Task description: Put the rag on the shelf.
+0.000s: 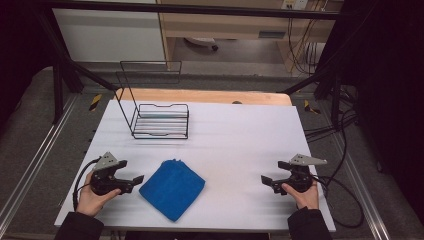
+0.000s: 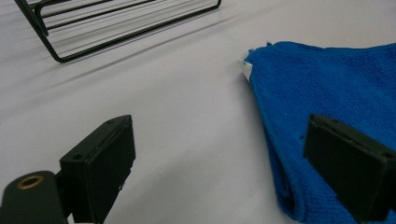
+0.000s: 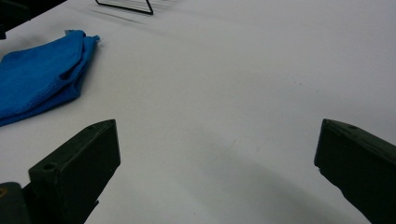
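Spread tongs (image 2: 219, 163) straddle blue cloth's (image 2: 327, 88) edge.

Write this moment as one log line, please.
left gripper: open, beside blue cloth | right gripper: open, apart | wire rack: behind

1. Blue cloth (image 1: 172, 188): terry texture, folded into a rough square, lying flat on the white table.
2. Sits near the front edge, left of centre, corners turned diamond-wise.
3. Small white tag at one corner; folded layers visible along its edge.
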Available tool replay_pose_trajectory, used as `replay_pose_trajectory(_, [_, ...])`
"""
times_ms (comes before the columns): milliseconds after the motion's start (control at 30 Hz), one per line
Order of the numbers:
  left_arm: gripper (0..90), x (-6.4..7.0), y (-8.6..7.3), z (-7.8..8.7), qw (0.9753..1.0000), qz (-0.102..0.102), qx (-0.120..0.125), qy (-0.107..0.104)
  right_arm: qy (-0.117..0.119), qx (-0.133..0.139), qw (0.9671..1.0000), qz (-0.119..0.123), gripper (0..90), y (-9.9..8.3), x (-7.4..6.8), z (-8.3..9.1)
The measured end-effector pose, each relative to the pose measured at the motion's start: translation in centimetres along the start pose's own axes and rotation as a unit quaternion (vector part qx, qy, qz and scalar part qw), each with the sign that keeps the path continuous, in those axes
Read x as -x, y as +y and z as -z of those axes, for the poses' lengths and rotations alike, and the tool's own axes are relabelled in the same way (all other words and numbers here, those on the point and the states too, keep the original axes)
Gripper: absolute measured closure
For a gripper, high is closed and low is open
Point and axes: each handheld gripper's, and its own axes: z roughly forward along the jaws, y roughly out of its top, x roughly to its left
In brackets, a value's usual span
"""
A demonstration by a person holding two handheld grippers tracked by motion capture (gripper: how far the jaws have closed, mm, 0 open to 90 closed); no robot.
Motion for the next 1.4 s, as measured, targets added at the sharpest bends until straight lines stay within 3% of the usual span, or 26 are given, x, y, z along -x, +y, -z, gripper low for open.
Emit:
replay_pose_trajectory(333, [15.0, 0.9, 0.2, -0.2, 0.9999, -0.006, -0.008, -0.004, -0.005, -0.003, 1.0000, -0.007, 0.9, 0.0, -0.2, -0.2])
replay_pose_trajectory(667, [32.3, 2.2, 0.2, -0.7, 0.9990, -0.008, -0.039, -0.021, 0.003, -0.018, 0.9998, 0.003, 1.5, 0.6, -1.8, -1.5])
replay_pose_trajectory(833, [46.9, 2.8, 0.0, -0.6, 0.9977, -0.003, -0.061, -0.029, 0.010, -0.027, 0.9995, 0.011, 3.1, 1.2, -3.5, -2.8])
replay_pose_trajectory(967, [56.4, 3.0, -0.5, -0.7, 0.9961, 0.010, -0.085, -0.022, 0.014, -0.035, 0.9990, 0.023, 4.7, 1.7, -4.8, -4.1])
replay_pose_trajectory(1067, [62.3, 3.0, -0.6, -0.6, 0.9958, 0.013, -0.087, -0.021, 0.017, -0.039, 0.9987, 0.030, 5.1, 2.3, -6.0, -5.2])
replay_pose_trajectory(1133, [63.8, 3.1, -0.6, -0.6, 0.9957, 0.017, -0.088, -0.022, 0.018, -0.037, 0.9985, 0.035, 5.2, 2.5, -6.4, -5.6])
replay_pose_trajectory(1400, [70.7, 3.3, -0.9, -1.1, 0.9945, 0.019, -0.100, -0.025, 0.032, -0.046, 0.9978, 0.034, 7.3, 4.2, -10.3, -8.9])
